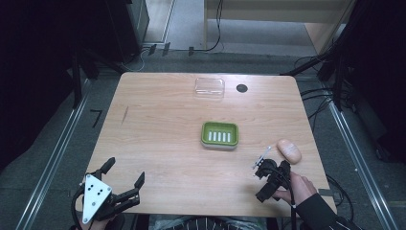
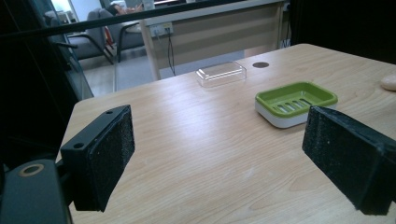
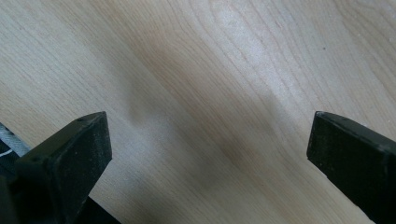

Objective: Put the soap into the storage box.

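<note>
Left gripper (image 1: 125, 173) at the near left corner of the worktop (image 1: 158, 143), fingers (image 2: 105, 154) spread wide with nothing between them, aimed across the wood toward the far right. Seen past those fingers in the left gripper view: bare wood, then the soap dish (image 2: 295, 102).

Near the middle of the worktop, a green soap dish (image 1: 219, 134) with a white base and slotted floor, long axis running left to right, empty. Farther back, close to the far edge, a clear plastic lid (image 1: 209, 88), also lying left to right, with a small dark hole in the wood (image 1: 242, 88) just to its right.

Right of the dish and nearer the front, a pale pinkish soap bar (image 1: 289, 151), oval, lying flat, long axis slanting from far left to near right. Just beside it on the near left, the right gripper (image 1: 268, 177), held in a hand (image 1: 299, 189), apart from the bar. Fingers (image 3: 74, 154) open wide over bare wood in the right gripper view, holding nothing.
</note>
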### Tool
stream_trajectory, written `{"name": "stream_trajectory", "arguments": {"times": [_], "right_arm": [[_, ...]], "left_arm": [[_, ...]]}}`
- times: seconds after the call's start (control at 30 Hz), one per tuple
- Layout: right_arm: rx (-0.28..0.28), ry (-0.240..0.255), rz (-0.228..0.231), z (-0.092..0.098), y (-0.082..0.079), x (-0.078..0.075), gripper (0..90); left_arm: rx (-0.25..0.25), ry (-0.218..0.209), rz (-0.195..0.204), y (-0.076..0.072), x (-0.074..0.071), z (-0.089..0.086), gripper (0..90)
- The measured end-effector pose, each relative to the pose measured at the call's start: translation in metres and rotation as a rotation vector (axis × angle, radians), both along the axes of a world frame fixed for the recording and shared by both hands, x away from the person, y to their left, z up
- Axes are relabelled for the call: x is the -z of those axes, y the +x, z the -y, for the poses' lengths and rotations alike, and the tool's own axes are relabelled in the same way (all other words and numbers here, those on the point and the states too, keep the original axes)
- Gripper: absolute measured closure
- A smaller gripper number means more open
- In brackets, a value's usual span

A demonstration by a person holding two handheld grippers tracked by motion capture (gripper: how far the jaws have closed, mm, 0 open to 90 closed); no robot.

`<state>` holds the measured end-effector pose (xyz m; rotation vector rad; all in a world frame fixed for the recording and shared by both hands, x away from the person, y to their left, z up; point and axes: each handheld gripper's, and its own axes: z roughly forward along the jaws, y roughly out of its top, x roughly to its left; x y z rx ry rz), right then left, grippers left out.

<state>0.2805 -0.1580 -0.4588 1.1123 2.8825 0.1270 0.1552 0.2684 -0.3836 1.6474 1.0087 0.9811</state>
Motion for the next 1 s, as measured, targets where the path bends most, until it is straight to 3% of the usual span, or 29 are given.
{"name": "stream_trajectory", "arguments": {"times": [0.5,1.0], "right_arm": [[-0.012,0.012,0.014,0.000,0.002,-0.001,0.5],[0.029,0.017,0.045,0.007,0.015,-0.014,0.5]], "left_arm": [[-0.005,0.004,-0.001,0.000,0.000,0.001,9.6],[-0.013,-0.006,0.000,-0.003,0.000,-0.003,9.6]]}}
